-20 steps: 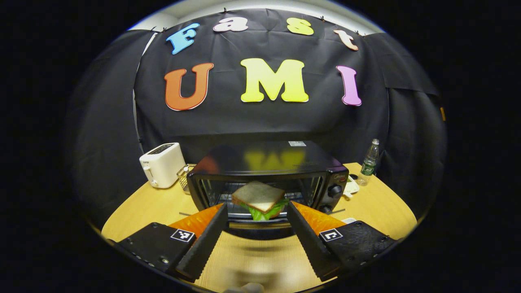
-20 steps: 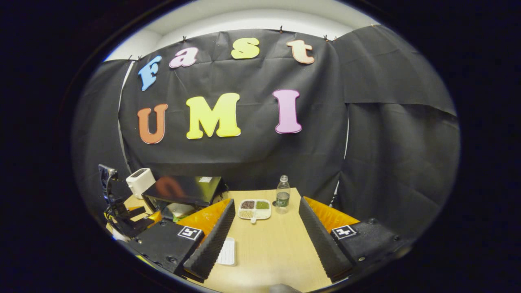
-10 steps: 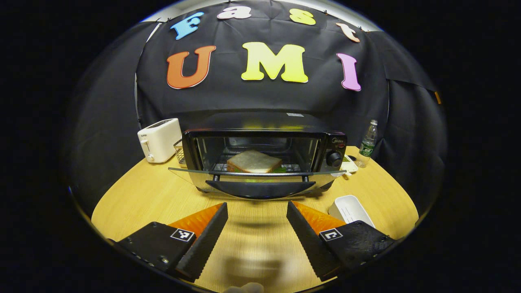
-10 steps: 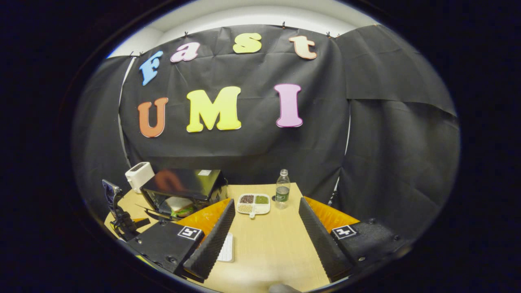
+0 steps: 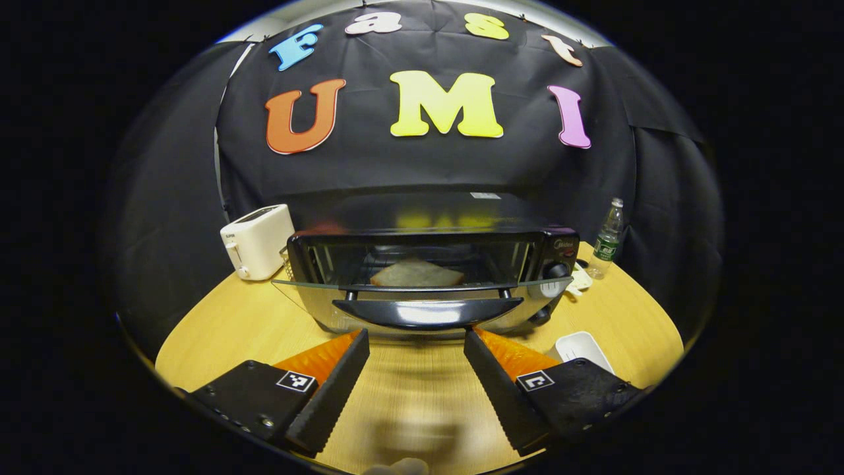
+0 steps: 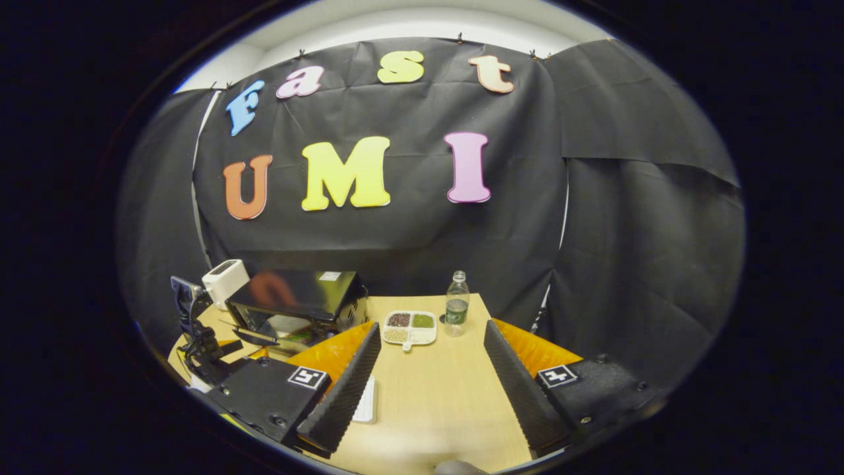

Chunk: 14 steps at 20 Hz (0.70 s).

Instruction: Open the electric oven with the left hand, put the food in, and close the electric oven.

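The sandwich point(image 5: 417, 274) already lies on the rack inside the toaster oven point(image 5: 428, 264), far centre of the table point(image 5: 217, 330), and its glass door point(image 5: 422, 290) hangs about level, so closing is the step in hand. The left gripper point(image 5: 417, 344), jaws wide apart and empty, sits just under the door handle point(image 5: 427, 311); lifting comes next. The right gripper point(image 6: 432, 336) waits open, holding nothing.
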Each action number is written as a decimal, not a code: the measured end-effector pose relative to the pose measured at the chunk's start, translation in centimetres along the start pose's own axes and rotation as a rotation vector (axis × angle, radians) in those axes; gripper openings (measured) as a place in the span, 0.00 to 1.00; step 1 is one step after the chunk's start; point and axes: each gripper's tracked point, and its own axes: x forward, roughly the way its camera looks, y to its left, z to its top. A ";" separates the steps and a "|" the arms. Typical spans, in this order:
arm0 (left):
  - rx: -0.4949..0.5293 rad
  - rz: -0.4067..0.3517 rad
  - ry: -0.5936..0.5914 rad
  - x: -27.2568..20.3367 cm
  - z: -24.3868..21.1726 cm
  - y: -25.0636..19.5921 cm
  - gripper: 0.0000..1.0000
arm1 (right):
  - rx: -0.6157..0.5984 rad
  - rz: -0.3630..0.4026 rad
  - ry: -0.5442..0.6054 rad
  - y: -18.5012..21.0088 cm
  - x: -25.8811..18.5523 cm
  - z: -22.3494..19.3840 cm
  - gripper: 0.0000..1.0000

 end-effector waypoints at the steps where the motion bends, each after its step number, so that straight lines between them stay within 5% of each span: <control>1: 0.003 0.000 -0.009 0.5 0.8 0.0 0.95 | 0.002 -0.002 0.001 -0.1 0.1 -0.2 0.91; 10: 0.025 -0.004 -0.125 -1.0 7.5 -0.1 0.95 | -0.001 0.017 -0.030 1.0 0.3 1.4 0.91; 11: 0.016 -0.008 -0.146 -2.0 8.5 -0.2 0.95 | -0.004 0.026 -0.043 1.6 0.2 1.9 1.00; 14: -0.005 -0.009 -0.200 -5.8 12.2 0.3 0.95 | -0.017 0.045 -0.091 3.2 -0.5 3.7 0.91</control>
